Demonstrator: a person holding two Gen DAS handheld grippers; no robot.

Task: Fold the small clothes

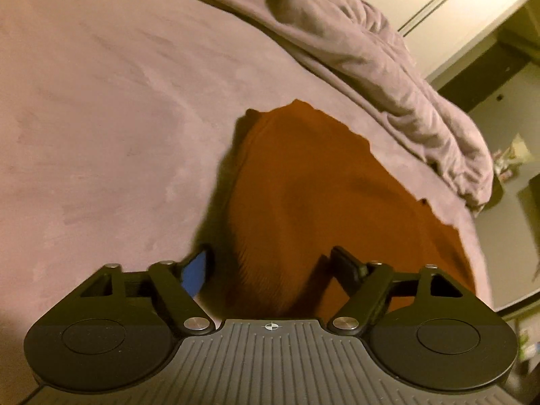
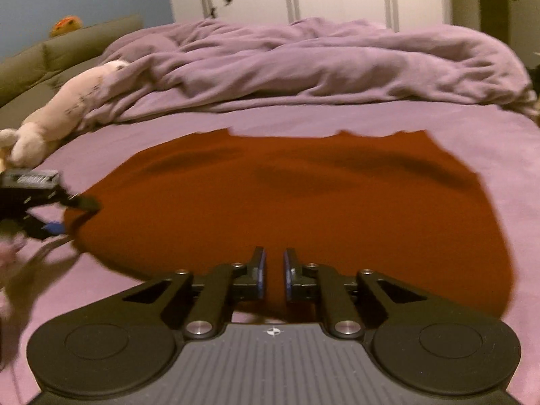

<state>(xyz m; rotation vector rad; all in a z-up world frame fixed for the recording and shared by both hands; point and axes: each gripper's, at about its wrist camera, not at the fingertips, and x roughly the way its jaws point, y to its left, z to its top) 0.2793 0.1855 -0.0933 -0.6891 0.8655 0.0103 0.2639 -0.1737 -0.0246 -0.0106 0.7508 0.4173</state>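
Right gripper [image 2: 274,275] comes first in its own view: its blue-padded fingers stand almost together with only a thin gap, hovering over the near edge of the rust-red garment [image 2: 287,202], and whether a pinch of cloth sits between the pads cannot be told from here. Left gripper [image 1: 270,266] has its jaws well apart, straddling a raised ridge of the same garment [image 1: 320,202] without pressing on it; in the right wrist view this gripper [image 2: 72,214] shows at the cloth's left end, one finger over the fabric edge.

Straight ahead of the right gripper, the garment lies spread on the bed [image 2: 405,118], its long axis running side to side across that view, so each hand is at a different end: the left at the left end, the right at the near hem. My judgement is that the coming fold turns on lifting the left end and carrying it along that long axis.

Its cloth looks soft and ribbed, mostly flat with shallow wrinkles and a ragged-looking far edge. Beyond it a rumpled duvet [image 2: 303,64] is heaped toward the far edge of the bed, with a plush toy [image 2: 64,101] near the far left corner.
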